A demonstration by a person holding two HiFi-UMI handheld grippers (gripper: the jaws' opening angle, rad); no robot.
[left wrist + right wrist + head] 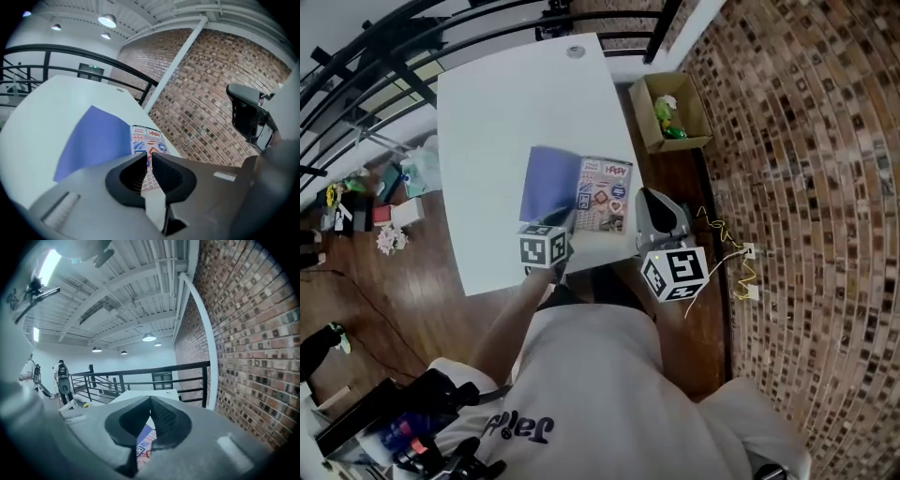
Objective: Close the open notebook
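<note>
The notebook (581,192) lies spread on the white table (506,103) near its front right corner. A plain blue cover (548,183) is on its left and a sticker-printed cover (607,195) on its right. My left gripper (569,223) hovers at the notebook's near edge, its jaws a narrow slit apart with nothing between them. In the left gripper view the gripper (149,155) points at the printed cover (147,138) beside the blue one (93,140). My right gripper (645,197) is off the table's right edge, shut and empty. In the right gripper view (150,399) a strip of notebook (145,441) shows below its jaws.
A cardboard box (649,120) with a green toy (667,114) stands on the floor past the table's right side. White cables (741,267) trail by the brick wall (806,169). Black railing (375,56) runs behind and left of the table. Small clutter (366,211) lies on the left floor.
</note>
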